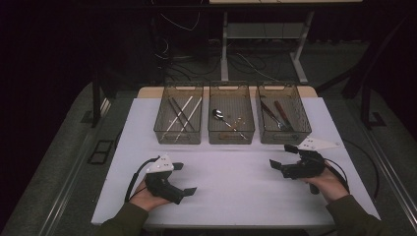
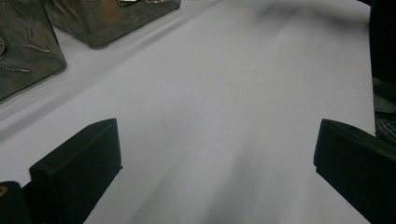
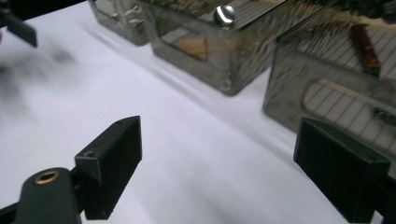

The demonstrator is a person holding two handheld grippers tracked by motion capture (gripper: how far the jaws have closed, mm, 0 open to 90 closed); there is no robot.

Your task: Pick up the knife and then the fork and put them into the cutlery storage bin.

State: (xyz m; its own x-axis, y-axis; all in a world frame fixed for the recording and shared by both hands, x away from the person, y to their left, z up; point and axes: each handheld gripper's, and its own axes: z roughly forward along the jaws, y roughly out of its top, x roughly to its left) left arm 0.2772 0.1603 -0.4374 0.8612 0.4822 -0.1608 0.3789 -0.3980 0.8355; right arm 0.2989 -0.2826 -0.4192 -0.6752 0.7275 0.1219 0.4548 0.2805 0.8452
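A dim room with cables trailing over a grey floor is surrounding a white counter (image 1: 231, 182), which is carrying three clear bins in a row along its far edge.

Left tool (image 1: 181, 179): it is resting low over the near-left part of the counter, jaws standing wide, nothing between them; the left gripper view is showing bare white surface in the gap.

Right tool (image 1: 283, 157): it is hanging over the near-right part of the counter, jaws likewise wide and empty, pointing across toward the middle, with the right bin (image 1: 283, 114) just beyond it.

Contents, working outward: the right bin is holding dark-handled cutlery (image 1: 275, 114), apparently forks, though this is hard to confirm. The middle bin (image 1: 231, 114) is holding a spoon (image 1: 217, 114) and a second slim utensil. The left bin (image 1: 179, 114) is holding chopsticks (image 1: 183, 114), light and dark.

Assessment: no utensil is lying loose on the counter and neither tool is carrying anything. The cutlery is sitting sorted by kind, so the sorting is looking complete, or no piece has yet been lifted out; the frames are not settling which.
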